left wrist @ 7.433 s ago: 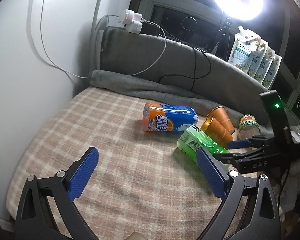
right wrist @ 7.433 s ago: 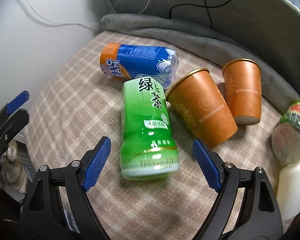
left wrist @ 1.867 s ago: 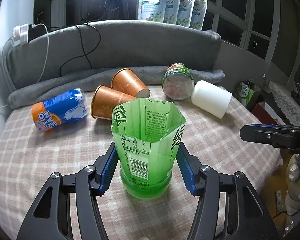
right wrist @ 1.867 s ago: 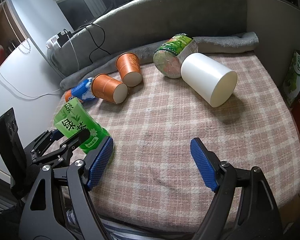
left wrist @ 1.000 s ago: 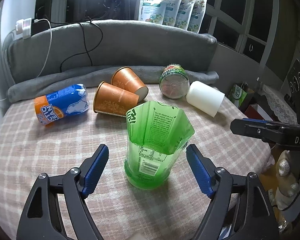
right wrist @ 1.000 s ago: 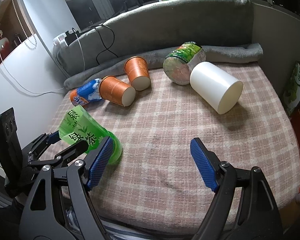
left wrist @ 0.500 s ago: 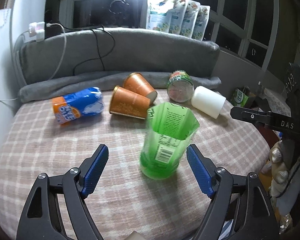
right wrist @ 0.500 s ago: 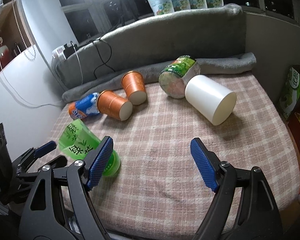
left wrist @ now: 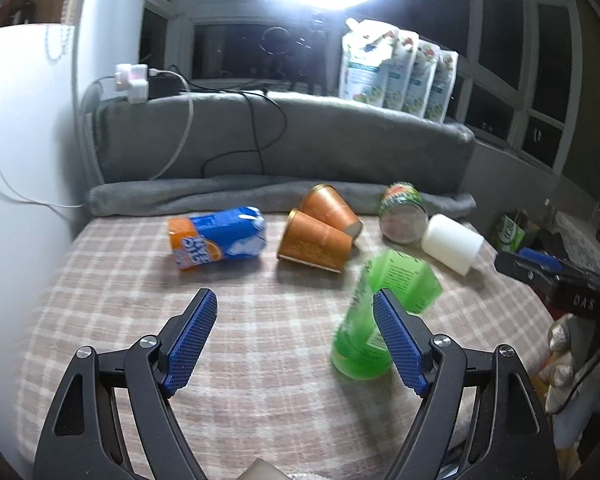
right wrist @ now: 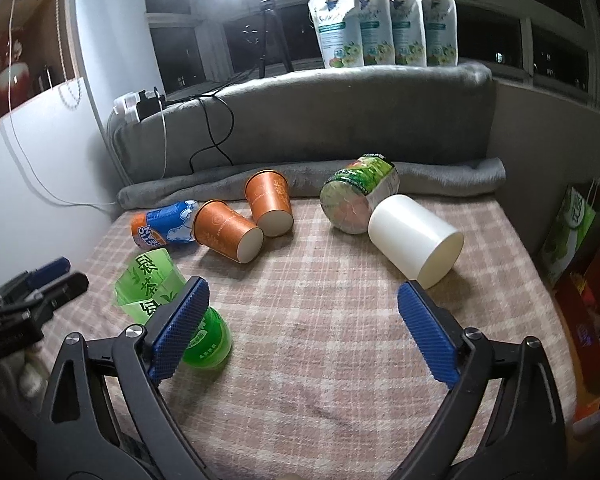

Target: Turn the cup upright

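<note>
**Green cup stood up and let go**

Released since a moment ago: green cup (left wrist: 380, 312) no longer gripped, now standing on its base on the checked blanket (right wrist: 340, 320), mouth up, off to the right of the left tool (left wrist: 296, 344). Left tool drawn back and spread wide, holding nothing. Right tool (right wrist: 300, 332) likewise wide and empty, with the green cup just behind its left pad.

Probably light and thin-walled (rim looks creased, so easily crushed). Best taken low on the body near the stiffer base, with a gentle squeeze; soft bedding underneath, so likely to topple if nudged.

Lying on their sides further back: two orange paper cups (right wrist: 228, 236), a white cup (right wrist: 416, 240), a blue and orange can (right wrist: 164, 228) and a green-labelled jar (right wrist: 356, 200). For the paper cups, a hold across the middle of the wall seems safest, away from the soft rim.
</note>
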Demonstrator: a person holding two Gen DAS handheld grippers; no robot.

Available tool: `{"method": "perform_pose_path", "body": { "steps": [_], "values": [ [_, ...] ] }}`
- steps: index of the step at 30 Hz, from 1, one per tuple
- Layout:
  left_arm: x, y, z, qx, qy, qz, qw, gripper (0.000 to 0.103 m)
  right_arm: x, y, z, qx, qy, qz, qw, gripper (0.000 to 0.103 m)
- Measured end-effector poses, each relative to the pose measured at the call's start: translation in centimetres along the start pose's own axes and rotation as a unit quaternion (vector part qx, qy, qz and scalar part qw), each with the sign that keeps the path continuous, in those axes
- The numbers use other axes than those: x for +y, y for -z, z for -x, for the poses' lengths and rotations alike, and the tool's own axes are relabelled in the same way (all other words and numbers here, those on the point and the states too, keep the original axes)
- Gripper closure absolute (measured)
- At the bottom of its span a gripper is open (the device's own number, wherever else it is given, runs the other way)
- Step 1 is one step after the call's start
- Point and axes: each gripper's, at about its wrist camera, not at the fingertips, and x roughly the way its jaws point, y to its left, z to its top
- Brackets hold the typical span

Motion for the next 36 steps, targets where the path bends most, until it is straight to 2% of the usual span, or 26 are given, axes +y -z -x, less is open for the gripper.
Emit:
{"method": "perform_pose_path", "body": {
  "steps": [11,16,22,36],
  "values": [
    [0.8,-0.8,1.2,-0.049,-0.044,0.011,0.9978,0.022,0.6,0.1,0.7,-0.028,0.022,0.01,0.999,0.006],
    [0.7,-1.1,1.7,-0.067,-0.052,0.008,0.9964,0.022,0.7,-0.1,1.1,-0.043,0.034,0.008,0.998,0.006],
    [0.9,-1.4,2.3,-0.081,-0.05,0.013,0.9954,0.021,0.9,-0.2,1.5,-0.058,0.051,0.006,0.997,0.006],
    [1.1,-1.5,2.5,-0.085,-0.051,0.016,0.995,0.021,1.6,-0.6,2.1,-0.08,0.071,0.015,0.994,0.006]
  ]
}}
